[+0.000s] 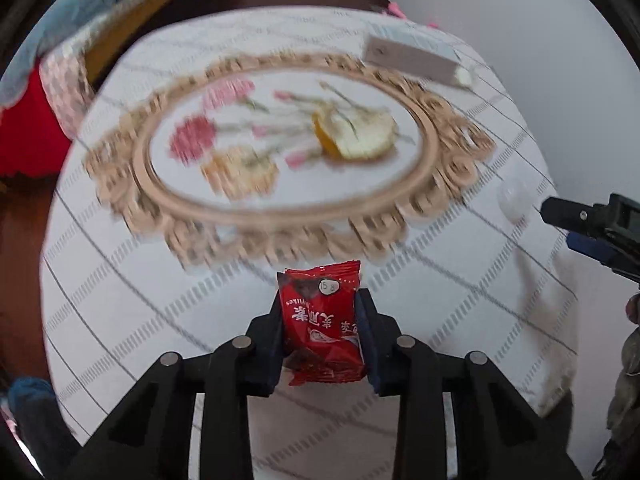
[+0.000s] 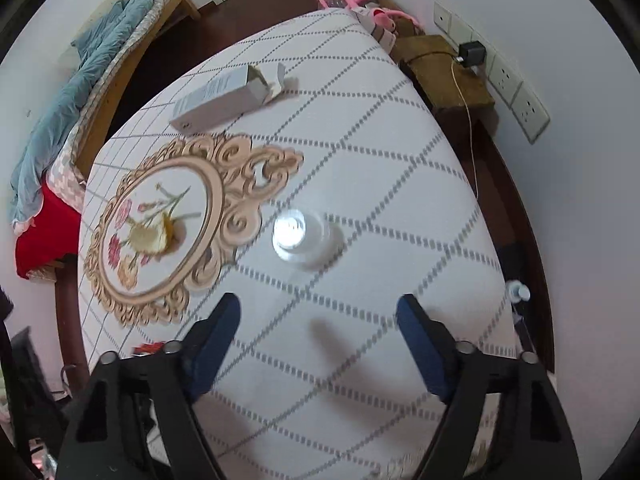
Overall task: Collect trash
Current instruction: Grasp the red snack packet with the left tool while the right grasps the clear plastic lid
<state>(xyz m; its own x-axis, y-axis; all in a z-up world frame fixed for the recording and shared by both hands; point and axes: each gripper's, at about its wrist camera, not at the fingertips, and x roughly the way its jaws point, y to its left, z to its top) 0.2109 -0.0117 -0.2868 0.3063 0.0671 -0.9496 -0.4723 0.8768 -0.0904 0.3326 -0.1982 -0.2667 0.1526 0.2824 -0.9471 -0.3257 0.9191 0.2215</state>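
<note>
You have an ornate floral placemat [image 2: 160, 232] toward the table's [image 2: 360, 160] left edge, a wall socket strip [image 2: 508, 76] beyond its far-right corner, and a bed [image 2: 92, 92] past the far-left.

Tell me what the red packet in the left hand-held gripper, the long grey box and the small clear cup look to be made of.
Red packet: glossy printed plastic film, judging by its sheen, creases and crimped top edge. Grey box: matte cardboard, with a torn-open flap showing a pale inner face. Clear cup: probably thin transparent plastic; the tablecloth shows through it and its rim catches light, though glass cannot be ruled out.

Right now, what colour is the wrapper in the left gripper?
Red wrapper with white lettering, clearest in the left wrist view.
</note>
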